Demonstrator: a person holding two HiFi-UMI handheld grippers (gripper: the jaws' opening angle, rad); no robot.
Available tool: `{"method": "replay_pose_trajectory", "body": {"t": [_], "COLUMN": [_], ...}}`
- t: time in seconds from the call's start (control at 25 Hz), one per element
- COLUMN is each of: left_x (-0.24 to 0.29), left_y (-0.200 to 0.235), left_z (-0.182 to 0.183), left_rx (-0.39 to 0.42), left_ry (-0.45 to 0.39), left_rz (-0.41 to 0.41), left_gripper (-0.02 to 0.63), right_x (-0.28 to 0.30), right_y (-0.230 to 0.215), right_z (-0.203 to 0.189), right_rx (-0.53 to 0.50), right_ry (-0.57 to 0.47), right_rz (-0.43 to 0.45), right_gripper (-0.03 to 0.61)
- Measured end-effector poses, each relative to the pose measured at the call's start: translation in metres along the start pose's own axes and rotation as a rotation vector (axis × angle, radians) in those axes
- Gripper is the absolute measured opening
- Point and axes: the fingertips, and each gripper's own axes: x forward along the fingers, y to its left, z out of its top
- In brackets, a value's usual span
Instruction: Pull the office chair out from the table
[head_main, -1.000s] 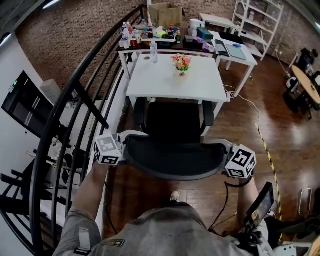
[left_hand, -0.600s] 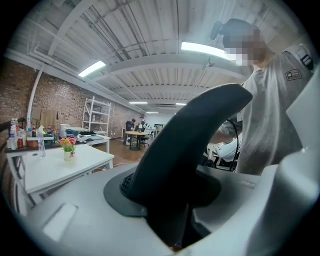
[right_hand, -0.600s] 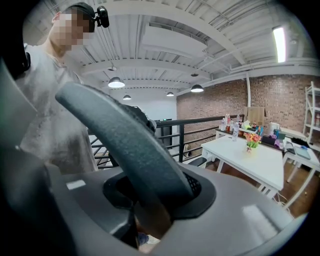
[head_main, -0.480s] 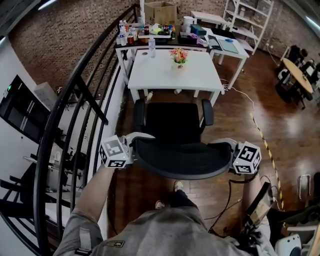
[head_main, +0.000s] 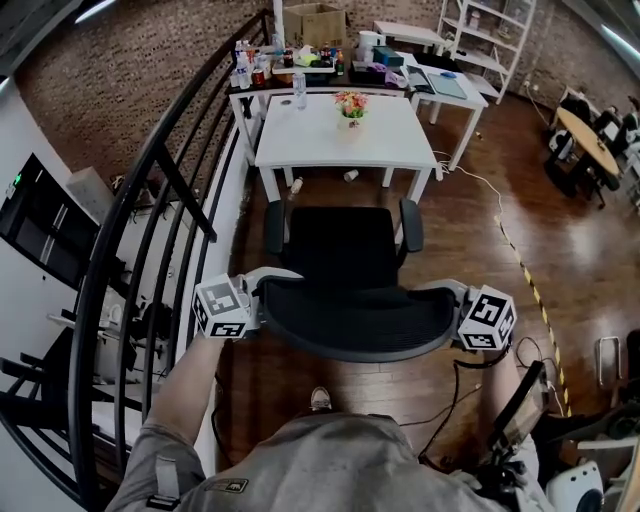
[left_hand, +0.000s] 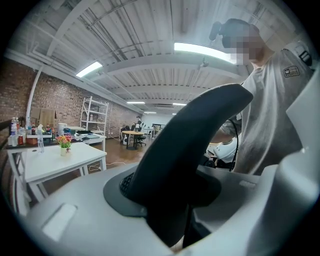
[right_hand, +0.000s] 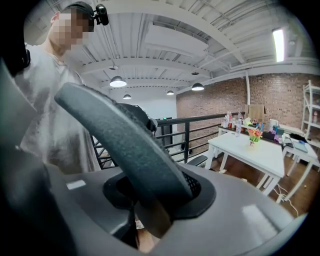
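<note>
The black office chair (head_main: 345, 245) stands on the wood floor, its seat wholly out from under the white table (head_main: 300, 140). Its curved mesh backrest (head_main: 350, 320) is nearest me. My left gripper (head_main: 258, 300) is shut on the backrest's left end and my right gripper (head_main: 452, 305) on its right end. In the left gripper view the backrest edge (left_hand: 185, 145) runs between the grey jaws, with the table (left_hand: 55, 160) far off at the left. The right gripper view shows the same edge (right_hand: 130, 145) clamped, and the table (right_hand: 260, 150) at the right.
A black stair railing (head_main: 150, 200) runs along the left, close to the chair. A flower pot (head_main: 349, 105) and a bottle (head_main: 299, 92) stand on the table, and small items (head_main: 296, 185) lie beneath it. Striped floor tape (head_main: 525, 280) and cables lie at the right. My foot (head_main: 320, 400) is behind the chair.
The chair has rolled back from the table toward me, with both grippers still on its backrest. Bare floor now shows between the seat and the table legs.
</note>
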Motion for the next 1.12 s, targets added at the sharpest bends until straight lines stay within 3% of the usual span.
{"method": "replay_pose_trajectory", "body": {"t": [1.12], "left_x": [-0.022], "left_y": [-0.226], "left_z": [-0.025], "left_rx": [-0.048], "left_ry": [0.005], "left_rz": [0.084], "left_gripper": [0.195], "right_x": [-0.065], "right_y": [0.21], "right_z": [-0.055], "right_rx": [-0.032], "right_ry": [-0.006], "right_rz": [0.055], "right_gripper": [0.15]}}
